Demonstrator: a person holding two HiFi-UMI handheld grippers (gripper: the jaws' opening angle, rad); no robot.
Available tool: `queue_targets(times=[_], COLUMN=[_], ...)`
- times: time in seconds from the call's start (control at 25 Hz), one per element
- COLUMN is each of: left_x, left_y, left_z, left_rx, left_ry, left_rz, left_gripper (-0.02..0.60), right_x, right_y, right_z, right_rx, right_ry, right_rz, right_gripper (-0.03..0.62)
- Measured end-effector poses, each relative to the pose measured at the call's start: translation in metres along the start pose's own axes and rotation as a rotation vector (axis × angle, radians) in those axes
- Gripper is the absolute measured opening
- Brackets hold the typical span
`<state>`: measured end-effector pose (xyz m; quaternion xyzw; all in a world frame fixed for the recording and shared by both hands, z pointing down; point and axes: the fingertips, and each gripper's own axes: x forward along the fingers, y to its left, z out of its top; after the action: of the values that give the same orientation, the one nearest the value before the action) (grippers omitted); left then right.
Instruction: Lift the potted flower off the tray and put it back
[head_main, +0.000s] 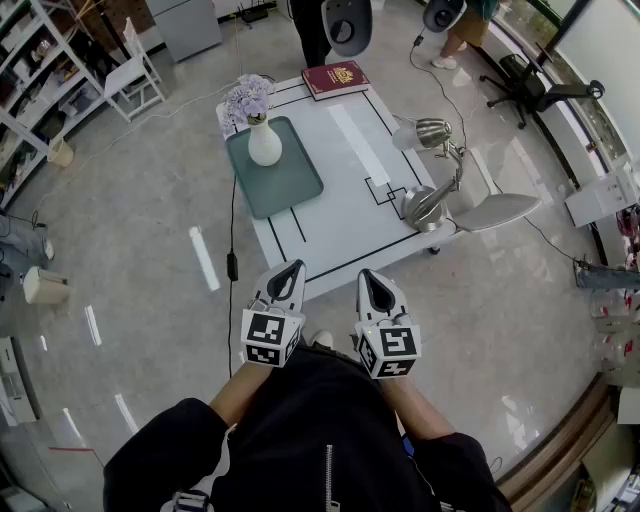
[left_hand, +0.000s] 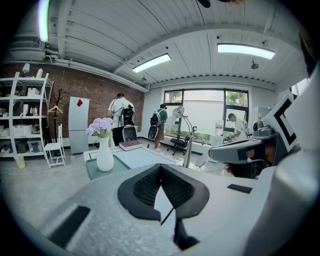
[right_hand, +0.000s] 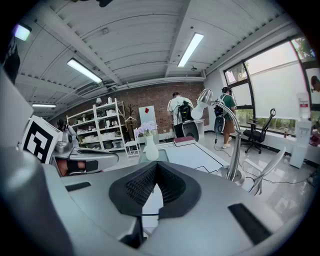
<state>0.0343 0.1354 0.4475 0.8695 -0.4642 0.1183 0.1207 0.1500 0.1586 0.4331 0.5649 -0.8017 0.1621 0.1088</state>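
The potted flower (head_main: 264, 143), a white vase with pale purple blossoms, stands upright at the far end of the grey-green tray (head_main: 290, 185) on the low white table (head_main: 350, 160). Both grippers hang close to my body, short of the table's near edge and well away from the vase. My left gripper (head_main: 289, 272) is shut with nothing in it, and so is my right gripper (head_main: 371, 279). The left gripper view shows the vase (left_hand: 104, 156) far off at the left, beyond the closed jaws. In the right gripper view the vase (right_hand: 151, 149) stands in the distance just above the closed jaws.
A red book (head_main: 335, 78) lies at the table's far edge. A silver desk lamp (head_main: 430, 190) stands at the table's right corner, with a grey chair (head_main: 495, 210) beside it. Shelves (head_main: 40, 80) and a white chair (head_main: 135, 75) stand at the left. People stand beyond the table.
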Motion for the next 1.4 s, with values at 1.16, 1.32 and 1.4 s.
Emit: queue_targets(times=[1.16,1.32,1.4], left_x=[-0.008,-0.007,-0.006], left_y=[0.005,0.011,0.014], left_z=[0.000,-0.001,0.000], left_rx=[-0.012,-0.014,-0.014], left_ry=[-0.011,-0.008,-0.008], left_rz=[0.014,0.029,0.036], left_gripper=[0.006,0.006,0.006], right_x=[0.001,0.005,0.007], right_y=[0.011,0.012,0.013], right_z=[0.003,0.004,0.005], right_rx=[0.018,0.016,0.013], right_ry=[-0.024,-0.029,-0.025], right_rz=[0.062,0.076,0.082], right_gripper=[0.006,0.008,0.008])
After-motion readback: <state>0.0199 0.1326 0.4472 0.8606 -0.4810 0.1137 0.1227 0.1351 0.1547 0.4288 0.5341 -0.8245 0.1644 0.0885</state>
